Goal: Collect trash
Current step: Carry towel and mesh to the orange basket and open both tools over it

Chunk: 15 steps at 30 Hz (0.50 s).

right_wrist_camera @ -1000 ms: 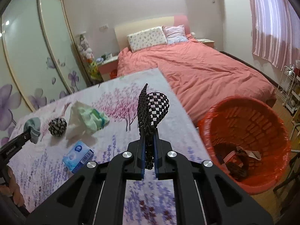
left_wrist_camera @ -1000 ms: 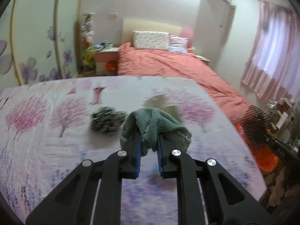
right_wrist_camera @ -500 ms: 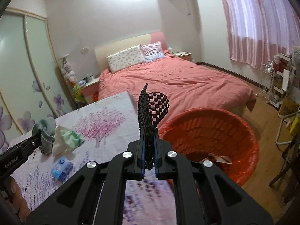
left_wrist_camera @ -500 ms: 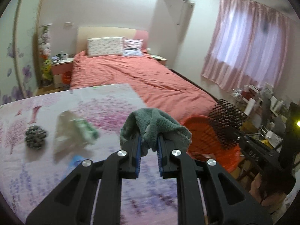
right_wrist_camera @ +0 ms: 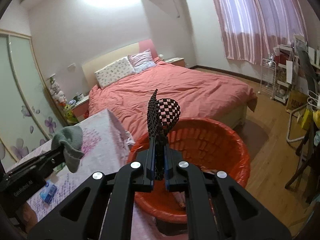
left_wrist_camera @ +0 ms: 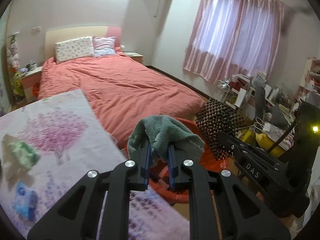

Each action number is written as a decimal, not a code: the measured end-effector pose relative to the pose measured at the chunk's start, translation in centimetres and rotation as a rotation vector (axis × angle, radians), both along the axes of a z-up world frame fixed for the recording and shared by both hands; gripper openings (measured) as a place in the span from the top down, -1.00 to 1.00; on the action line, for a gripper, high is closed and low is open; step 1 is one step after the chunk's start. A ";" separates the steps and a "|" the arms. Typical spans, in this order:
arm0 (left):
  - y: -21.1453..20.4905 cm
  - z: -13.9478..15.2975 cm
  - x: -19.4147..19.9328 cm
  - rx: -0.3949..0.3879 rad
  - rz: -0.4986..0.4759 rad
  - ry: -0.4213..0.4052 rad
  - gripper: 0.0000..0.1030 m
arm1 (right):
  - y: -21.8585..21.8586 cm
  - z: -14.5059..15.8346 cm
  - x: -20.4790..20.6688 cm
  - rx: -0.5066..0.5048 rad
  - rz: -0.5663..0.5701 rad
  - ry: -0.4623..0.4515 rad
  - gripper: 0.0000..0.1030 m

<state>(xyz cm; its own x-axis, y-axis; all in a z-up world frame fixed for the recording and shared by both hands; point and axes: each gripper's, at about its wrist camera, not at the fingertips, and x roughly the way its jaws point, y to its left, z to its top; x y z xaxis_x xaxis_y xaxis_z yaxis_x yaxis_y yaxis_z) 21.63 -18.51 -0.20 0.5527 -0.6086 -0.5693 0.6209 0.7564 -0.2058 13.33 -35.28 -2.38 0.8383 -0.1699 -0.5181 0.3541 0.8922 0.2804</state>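
The left gripper [left_wrist_camera: 159, 156] has its jaws clamped narrowly on a green-grey sock [left_wrist_camera: 166, 132], carried past the tabletop's [left_wrist_camera: 66, 132] far right corner and over the near rim of the red basket [right_wrist_camera: 226, 140]. The right gripper [right_wrist_camera: 159, 160] is pinched tight on a black-and-white chequered cloth [right_wrist_camera: 164, 116], hanging above the basket's opening. Judged from this, both pieces are collected but not yet dropped; release into the basket is what remains for them. Further items are left on the tabletop: a pale green crumpled wrapper [left_wrist_camera: 24, 154] and a blue packet [left_wrist_camera: 25, 202] near the left edge. The right wrist view shows the basket's inside, where some rubbish already lies, though too small to identify; the left wrist view shows only a slice of the rim, but it alone shows the green wrapper clearly.
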 end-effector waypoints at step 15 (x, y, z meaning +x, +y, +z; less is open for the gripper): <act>-5.7 -6.1 3.8 0.121 -0.014 0.104 0.01 | -3.5 -3.3 0.9 0.079 -0.054 0.083 0.14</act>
